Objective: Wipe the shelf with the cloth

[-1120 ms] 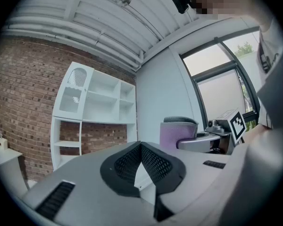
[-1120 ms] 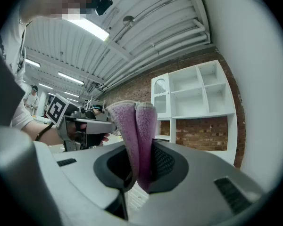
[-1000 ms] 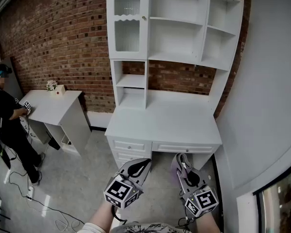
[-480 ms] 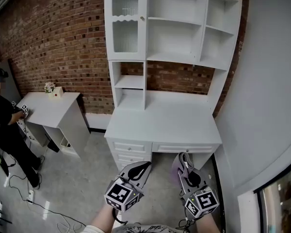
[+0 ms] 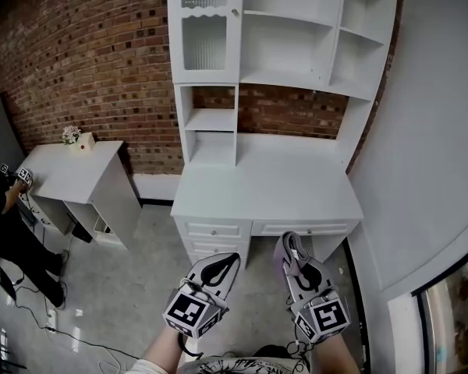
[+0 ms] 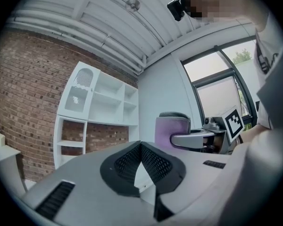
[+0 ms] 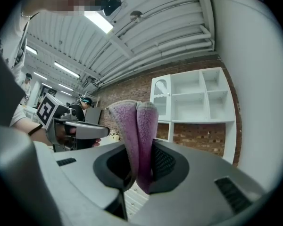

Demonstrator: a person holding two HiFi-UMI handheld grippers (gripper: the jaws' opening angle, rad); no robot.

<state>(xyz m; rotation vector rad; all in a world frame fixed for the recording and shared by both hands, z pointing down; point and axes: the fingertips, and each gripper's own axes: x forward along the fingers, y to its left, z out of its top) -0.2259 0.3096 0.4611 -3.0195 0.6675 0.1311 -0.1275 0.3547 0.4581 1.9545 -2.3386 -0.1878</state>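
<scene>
A tall white shelf unit (image 5: 281, 61) stands on a white desk (image 5: 265, 197) against the brick wall; it also shows in both gripper views as the shelf unit (image 6: 96, 107) and the shelf unit (image 7: 193, 107). My right gripper (image 5: 290, 249) is held low in front of the desk, shut on a folded purple cloth (image 7: 139, 140) that sticks up between its jaws; the cloth (image 5: 285, 257) shows at its tip in the head view. My left gripper (image 5: 218, 269) hangs beside it, jaws closed together and holding nothing.
A small white side table (image 5: 70, 170) with a little flower pot (image 5: 69, 135) stands at left. A person in dark clothes (image 5: 8, 224) stands by it. Cables lie on the grey floor (image 5: 125, 302). A white wall (image 5: 437, 131) closes the right side.
The view has tilted slightly down and the desk sits a little nearer. The person at left has moved further toward the frame's edge. Both grippers keep their places.
</scene>
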